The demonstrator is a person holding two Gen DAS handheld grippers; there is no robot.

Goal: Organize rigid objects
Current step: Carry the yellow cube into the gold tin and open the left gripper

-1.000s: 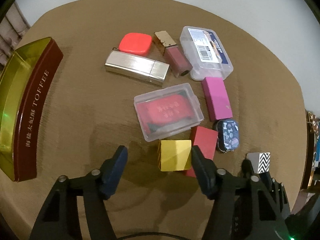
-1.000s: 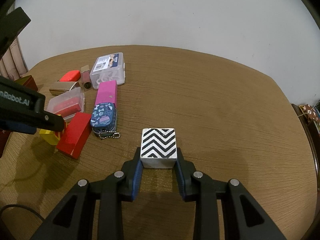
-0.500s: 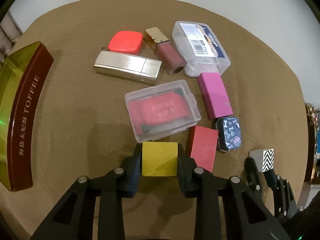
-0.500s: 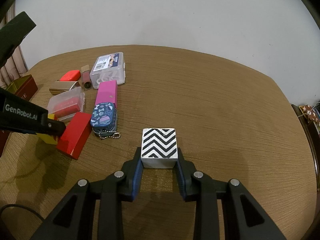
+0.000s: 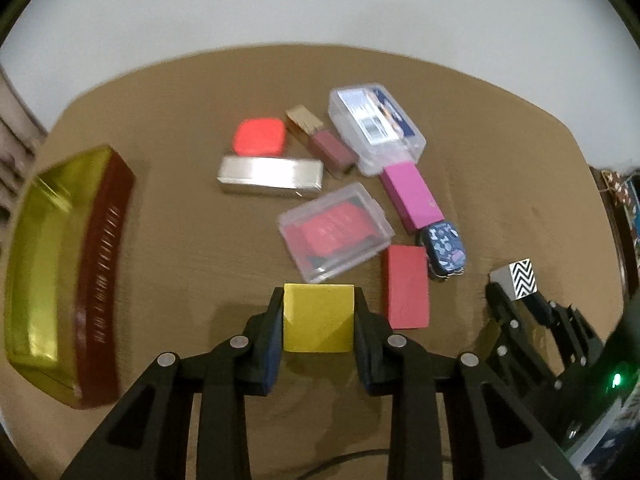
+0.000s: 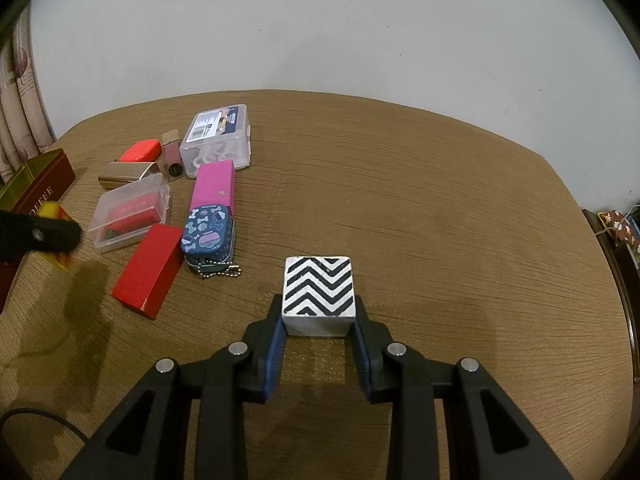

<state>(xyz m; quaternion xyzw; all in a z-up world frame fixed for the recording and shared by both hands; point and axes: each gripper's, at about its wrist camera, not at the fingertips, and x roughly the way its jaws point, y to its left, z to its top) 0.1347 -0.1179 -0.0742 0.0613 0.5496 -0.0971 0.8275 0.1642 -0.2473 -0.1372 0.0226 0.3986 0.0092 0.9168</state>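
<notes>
My left gripper [image 5: 319, 320] is shut on a yellow cube [image 5: 319, 317] and holds it above the brown table [image 5: 180, 240], just in front of a clear case with a red insert [image 5: 336, 236]. My right gripper [image 6: 319, 322] is shut on a black-and-white zigzag cube [image 6: 319, 290], which also shows at the right of the left wrist view [image 5: 516, 280]. An open gold-lined red toffee tin [image 5: 60, 272] stands at the left.
On the table lie a red box [image 5: 406, 286], a dark patterned tin with a chain [image 5: 444, 250], a pink box [image 5: 412, 196], a clear labelled case [image 5: 374, 128], a lip gloss tube [image 5: 324, 146], a silver bar [image 5: 270, 174] and a coral square case [image 5: 260, 138].
My left gripper closed on the yellow cube and lifted it back from the cluster. My right gripper held the zigzag cube nearly still.
</notes>
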